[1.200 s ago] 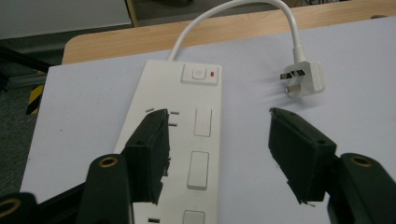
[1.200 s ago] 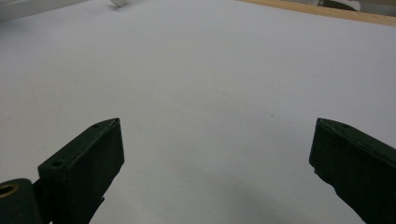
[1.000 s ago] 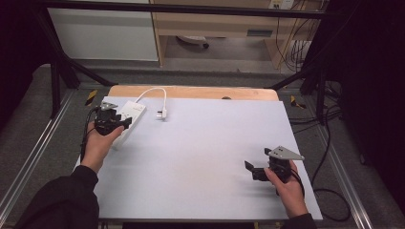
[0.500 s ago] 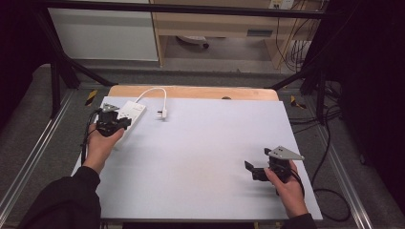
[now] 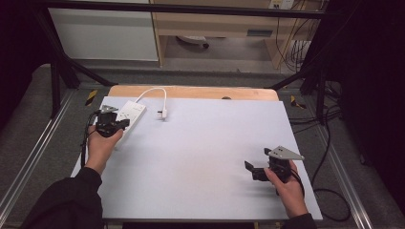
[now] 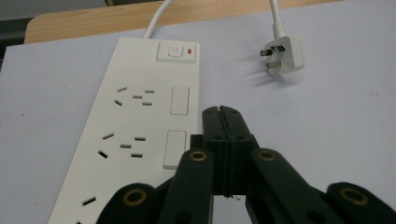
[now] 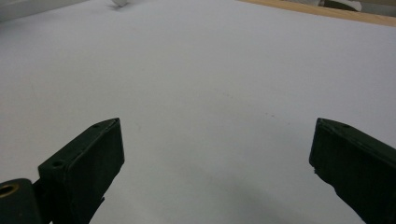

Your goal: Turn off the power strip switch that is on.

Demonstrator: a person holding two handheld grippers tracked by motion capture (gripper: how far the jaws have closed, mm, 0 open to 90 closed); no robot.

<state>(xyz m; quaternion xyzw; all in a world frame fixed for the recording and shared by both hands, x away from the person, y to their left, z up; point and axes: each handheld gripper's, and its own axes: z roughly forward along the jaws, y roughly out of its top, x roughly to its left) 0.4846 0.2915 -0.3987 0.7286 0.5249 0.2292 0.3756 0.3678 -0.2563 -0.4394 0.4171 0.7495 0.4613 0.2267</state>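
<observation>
Since a second ago the left gripper (image 5: 113, 125) has eased a little nearer the person along the strip (image 5: 128, 116), and the right gripper (image 5: 258, 170) has kept its place near the mat's right edge.

Nearest, in the high view, two dark sleeves come in from the bottom, each hand around a gripper. The right hand (image 5: 286, 185) holds its gripper low over the bare pale mat (image 5: 200, 162), jaws wide apart with nothing between them; the right gripper view shows the two black pads (image 7: 88, 168) far to either side over plain mat.

Farther off at the left, the left hand (image 5: 100, 145) holds its gripper at the near end of the white power strip. In the left gripper view (image 6: 223, 140) the jaws are pressed together, empty, their tips over the strip's right edge beside a socket shutter. Whether they touch the strip, I cannot tell.

Beyond the tips the strip runs away to its switch (image 6: 174, 50) with a red light. Its white cable (image 5: 152, 91) loops over the wooden table edge (image 5: 200, 92) and back onto the mat, ending in a plug (image 6: 284, 55) lying loose, pins toward the strip, well apart from it.
</observation>
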